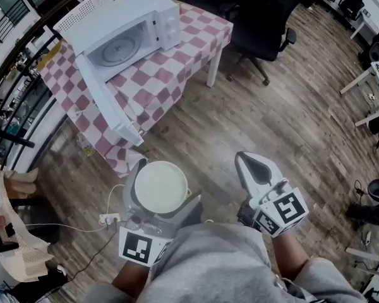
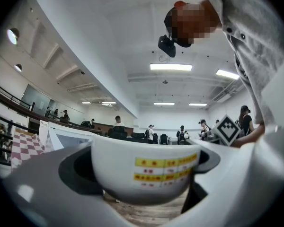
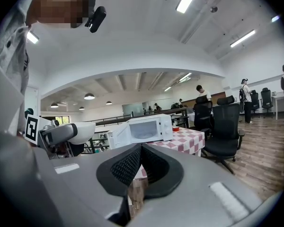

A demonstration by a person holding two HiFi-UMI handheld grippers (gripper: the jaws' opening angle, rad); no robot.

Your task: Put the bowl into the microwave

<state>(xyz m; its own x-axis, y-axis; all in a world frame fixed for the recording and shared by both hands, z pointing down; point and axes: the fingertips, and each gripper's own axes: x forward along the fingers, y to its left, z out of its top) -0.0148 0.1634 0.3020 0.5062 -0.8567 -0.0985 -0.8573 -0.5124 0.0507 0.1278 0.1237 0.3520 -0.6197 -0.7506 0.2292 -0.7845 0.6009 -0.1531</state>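
Your left hand-held gripper [image 1: 159, 193]: clamped on white bowl [image 1: 160, 183], held over floor [image 1: 252, 118], well apart from table [image 1: 199, 40]. Your right hand-held gripper [image 1: 251, 163]: jaws together, empty. Microwave [image 1: 123, 30]: on table, door open.

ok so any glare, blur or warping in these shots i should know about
Head view: even light, sharp, edges bent by the wide lens, no glare on the bowl or microwave. Left gripper view: strong fisheye, ceiling lights blown out, bowl close and soft. Right gripper view: fisheye too, foreground soft, microwave crisp.
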